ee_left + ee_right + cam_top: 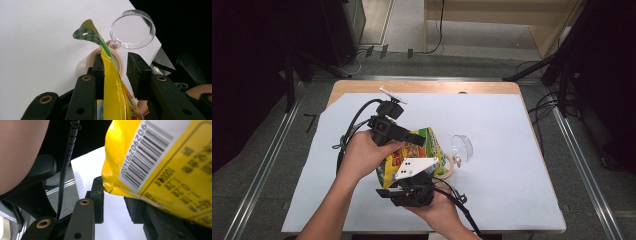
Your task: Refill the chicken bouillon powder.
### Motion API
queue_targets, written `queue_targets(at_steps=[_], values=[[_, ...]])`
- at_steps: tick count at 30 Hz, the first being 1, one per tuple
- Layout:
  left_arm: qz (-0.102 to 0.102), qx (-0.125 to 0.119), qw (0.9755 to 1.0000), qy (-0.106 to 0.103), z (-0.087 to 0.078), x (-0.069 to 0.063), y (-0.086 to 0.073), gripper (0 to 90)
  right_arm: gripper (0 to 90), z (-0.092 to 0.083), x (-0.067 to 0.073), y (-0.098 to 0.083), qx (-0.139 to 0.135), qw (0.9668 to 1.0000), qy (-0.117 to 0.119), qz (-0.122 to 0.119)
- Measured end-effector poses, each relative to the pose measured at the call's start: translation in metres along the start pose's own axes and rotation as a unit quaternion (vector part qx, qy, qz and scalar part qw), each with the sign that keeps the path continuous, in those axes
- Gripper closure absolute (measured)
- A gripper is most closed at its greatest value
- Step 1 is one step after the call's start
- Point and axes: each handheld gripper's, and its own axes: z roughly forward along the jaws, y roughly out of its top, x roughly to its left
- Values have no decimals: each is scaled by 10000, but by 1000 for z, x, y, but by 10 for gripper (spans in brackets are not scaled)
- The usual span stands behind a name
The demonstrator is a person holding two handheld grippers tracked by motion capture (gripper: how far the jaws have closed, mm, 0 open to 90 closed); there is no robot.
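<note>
Near the middle of the white-covered table, a yellow snack bag is held up off the surface between two hand-held grippers. Left gripper comes in from the left side of the bag. Left gripper view: the bag's top edge runs edge-on between the two black jaws, lying against the left jaw; the right jaw stands apart from the foil with a clear gap. Jaws part-way apart; whether they actually pinch the bag cannot be told.

Right gripper sits at the near side, below the bag, grey three-cornered plate on top. Right gripper view: the bag's barcode corner hangs just over the jaws, its crimped seam lying between the left jaw and the right one. A firm clamp cannot be confirmed here either.

Just right of the bag, a small beige-rimmed jar stands on the table, its clear hinged lid flipped open and upright on the far-right side. The bag's green-checked corner curls above the jar's mouth.
</note>
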Motion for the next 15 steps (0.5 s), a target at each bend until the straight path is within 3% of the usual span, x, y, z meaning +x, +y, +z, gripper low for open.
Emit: queue_targets(at_steps=[15], values=[[20,9,10000,26,0,0,0,695,717,1,0,0,-9,10000,3,-21]])
